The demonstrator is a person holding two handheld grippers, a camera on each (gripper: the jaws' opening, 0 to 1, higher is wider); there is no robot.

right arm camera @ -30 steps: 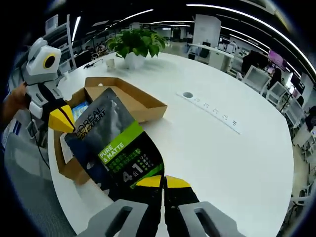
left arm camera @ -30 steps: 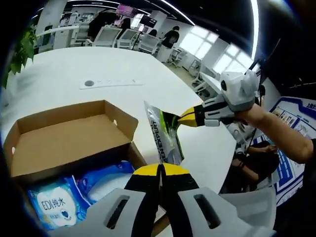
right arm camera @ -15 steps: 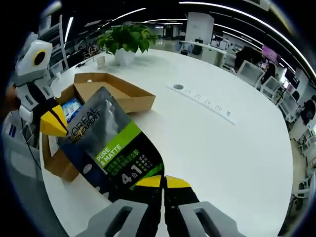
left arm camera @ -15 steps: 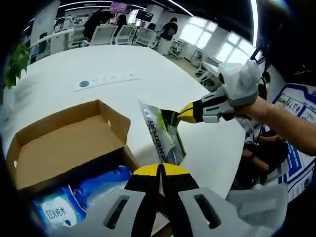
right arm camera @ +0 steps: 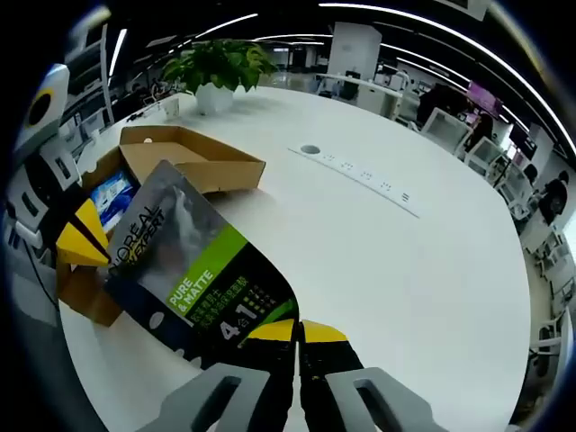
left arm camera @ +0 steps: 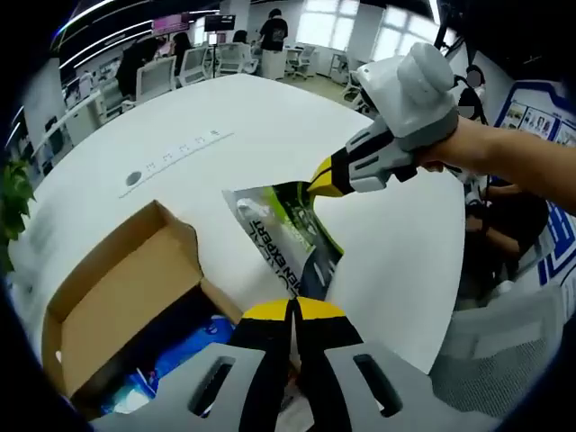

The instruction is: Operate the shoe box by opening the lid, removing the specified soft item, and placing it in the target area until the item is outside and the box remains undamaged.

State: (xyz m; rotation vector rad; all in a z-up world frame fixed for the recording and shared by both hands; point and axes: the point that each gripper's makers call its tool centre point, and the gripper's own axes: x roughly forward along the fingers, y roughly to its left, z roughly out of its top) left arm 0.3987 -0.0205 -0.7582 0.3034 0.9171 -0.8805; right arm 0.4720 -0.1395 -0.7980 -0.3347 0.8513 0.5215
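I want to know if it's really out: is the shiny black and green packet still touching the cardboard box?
Cannot tell. In the right gripper view the packet, held in the right gripper, overlaps the box, hiding any gap or contact.

White table (right arm camera: 432, 270); potted plant (right arm camera: 216, 67) at far edge; office chairs (left arm camera: 162, 76) beyond.
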